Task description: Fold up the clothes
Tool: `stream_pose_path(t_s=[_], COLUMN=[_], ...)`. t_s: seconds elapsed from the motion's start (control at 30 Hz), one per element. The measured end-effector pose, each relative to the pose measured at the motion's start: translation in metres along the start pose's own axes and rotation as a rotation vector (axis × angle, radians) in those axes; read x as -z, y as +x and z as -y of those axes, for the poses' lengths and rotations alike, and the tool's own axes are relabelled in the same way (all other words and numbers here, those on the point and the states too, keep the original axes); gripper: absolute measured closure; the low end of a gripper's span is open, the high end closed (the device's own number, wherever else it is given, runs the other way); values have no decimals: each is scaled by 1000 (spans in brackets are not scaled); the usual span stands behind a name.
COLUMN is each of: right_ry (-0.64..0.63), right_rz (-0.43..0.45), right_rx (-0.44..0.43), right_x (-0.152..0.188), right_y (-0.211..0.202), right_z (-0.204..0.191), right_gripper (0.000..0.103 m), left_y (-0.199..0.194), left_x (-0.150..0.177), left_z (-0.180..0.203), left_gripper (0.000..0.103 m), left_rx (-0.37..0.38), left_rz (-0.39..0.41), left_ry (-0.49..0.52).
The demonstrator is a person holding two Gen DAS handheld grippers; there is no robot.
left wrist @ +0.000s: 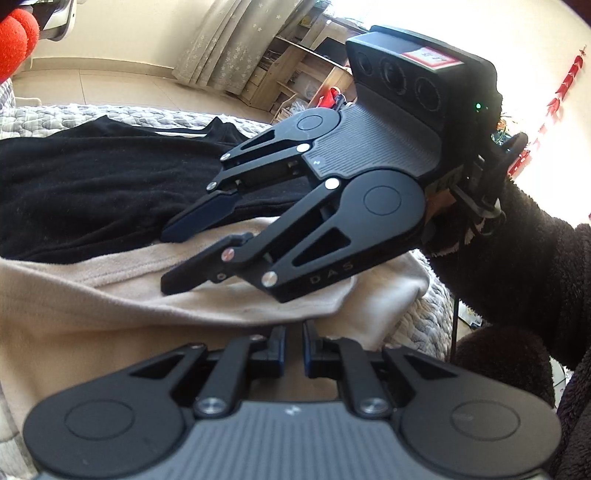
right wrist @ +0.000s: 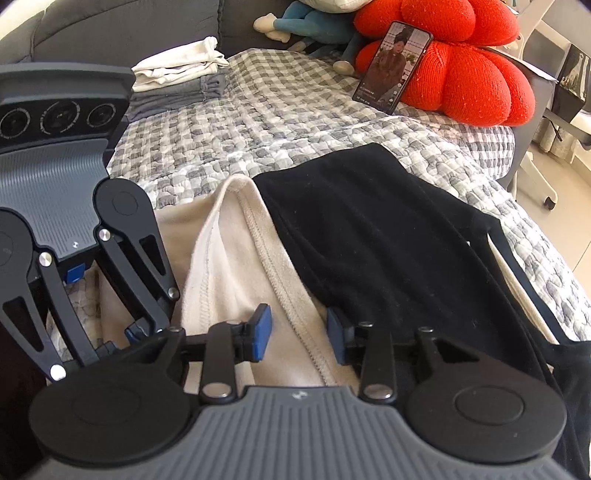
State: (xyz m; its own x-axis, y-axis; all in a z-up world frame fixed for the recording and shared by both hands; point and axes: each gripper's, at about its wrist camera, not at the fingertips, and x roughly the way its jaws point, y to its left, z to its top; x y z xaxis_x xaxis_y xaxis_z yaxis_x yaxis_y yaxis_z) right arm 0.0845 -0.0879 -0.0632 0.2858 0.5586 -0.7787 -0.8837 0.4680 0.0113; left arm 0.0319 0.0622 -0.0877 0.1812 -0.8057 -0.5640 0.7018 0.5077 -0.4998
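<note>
A cream fleece garment (left wrist: pixel 92 314) lies on the bed, partly under a black garment (left wrist: pixel 92 192). Both show in the right wrist view, the cream garment (right wrist: pixel 229 266) on the left and the black garment (right wrist: pixel 376 229) on the right. My left gripper (left wrist: pixel 293 343) has its jaws nearly closed on an edge of the cream garment. My right gripper (right wrist: pixel 299 336) is open, its blue pads (right wrist: pixel 262 332) straddling the cream hem where it meets the black cloth. The right gripper also shows in the left wrist view (left wrist: pixel 170 258), open over both garments.
A grey checked quilt (right wrist: pixel 295 129) covers the bed. A stack of folded white and grey clothes (right wrist: pixel 177 77) sits at the back left. A red cushion (right wrist: pixel 461 62) with a phone (right wrist: pixel 391 66) leaning on it and a soft toy (right wrist: pixel 314 26) sit at the back.
</note>
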Motion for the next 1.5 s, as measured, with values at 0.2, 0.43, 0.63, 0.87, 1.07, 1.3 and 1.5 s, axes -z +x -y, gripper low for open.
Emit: stream_pose_path(t_s=[0.2, 0.43, 0.63, 0.87, 1.07, 1.3, 1.5], right_ry=[30, -52, 23, 131, 229, 346, 493], right_rz=[24, 65, 115, 120, 74, 30, 29], right_rx=[-10, 94, 103, 168, 204, 275, 283], right_x=[-3, -6, -7, 25, 72, 110, 134], right_y=[-2, -2, -24, -81, -115, -140, -154], right_z=[2, -12, 2, 25, 37, 44, 55], right_gripper=[93, 94, 84, 77, 69, 69, 69], left_y=[1, 1, -6, -16, -14, -13, -11], left_x=[0, -2, -4, -9, -9, -9, -10], left_z=[0, 1, 0, -5, -9, -8, -7], left_gripper=[93, 93, 93, 85, 83, 81, 81], left_rx=[3, 10, -10, -45, -49, -54, -57], left_rz=[4, 5, 11, 25, 16, 15, 12], left_ry=[-4, -17, -24, -28, -27, -28, -30])
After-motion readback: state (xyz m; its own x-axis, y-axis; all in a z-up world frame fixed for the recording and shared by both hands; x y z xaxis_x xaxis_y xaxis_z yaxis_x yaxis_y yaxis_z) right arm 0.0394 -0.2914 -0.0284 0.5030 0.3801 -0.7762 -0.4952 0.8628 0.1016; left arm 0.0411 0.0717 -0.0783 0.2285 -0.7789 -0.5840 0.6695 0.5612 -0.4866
